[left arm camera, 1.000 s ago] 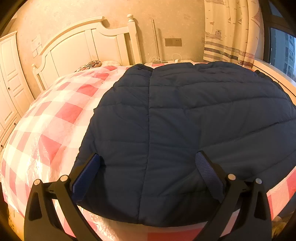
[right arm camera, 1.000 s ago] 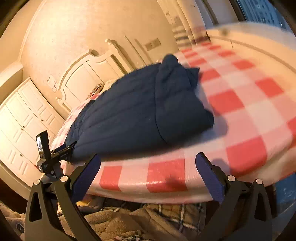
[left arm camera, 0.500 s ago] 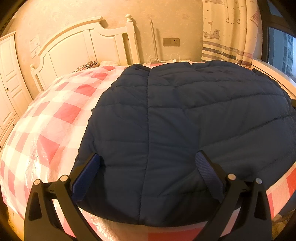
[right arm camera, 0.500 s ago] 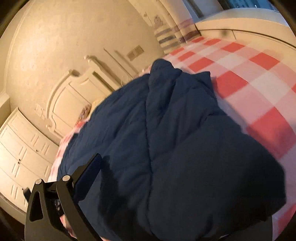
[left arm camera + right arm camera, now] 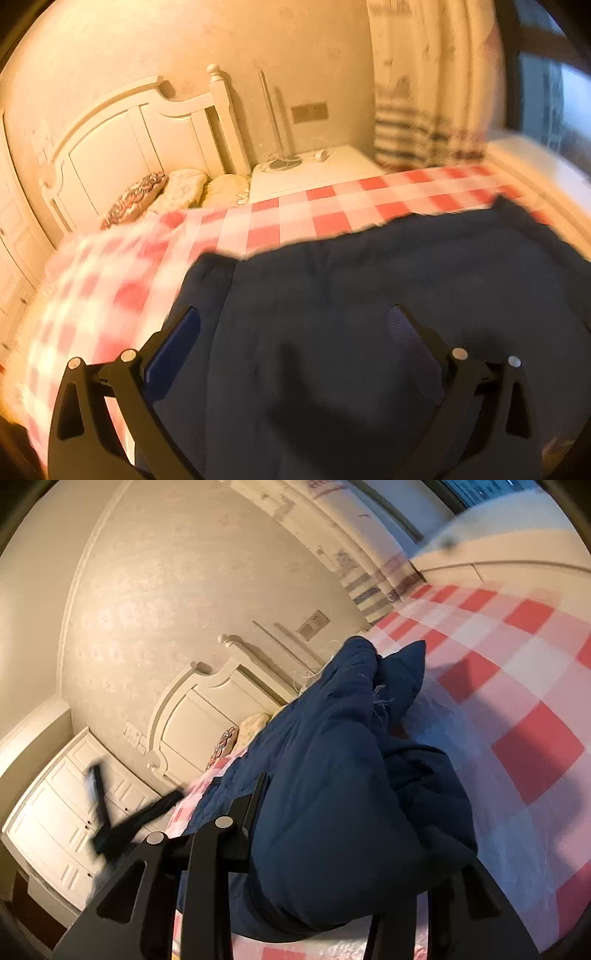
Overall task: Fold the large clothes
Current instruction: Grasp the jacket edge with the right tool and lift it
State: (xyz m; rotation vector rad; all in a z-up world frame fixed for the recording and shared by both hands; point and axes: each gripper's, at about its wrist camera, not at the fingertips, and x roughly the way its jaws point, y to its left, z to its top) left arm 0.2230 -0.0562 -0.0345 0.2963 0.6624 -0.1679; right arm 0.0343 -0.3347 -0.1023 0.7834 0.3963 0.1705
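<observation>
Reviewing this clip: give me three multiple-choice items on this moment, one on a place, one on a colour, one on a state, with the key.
1. Where does the dark quilted garment lie?
A. On the checked bedcover
B. On the floor
C. Over the headboard

2. What colours is the checked bedcover?
A. Green and yellow
B. Red, pink and white
C. Black and grey

3. How do the left gripper's fingers stand?
A. Pressed together on a pillow
B. Clamped round a curtain
C. Spread wide, nothing pinched between them

Key:
1 A, the navy padding spreads over the checks on the bed.
2 B, red and pink squares alternate with white.
3 C, both blue pads stand far apart above the garment.

The right gripper is closing, with a bunch of the garment between its fingers.
</observation>
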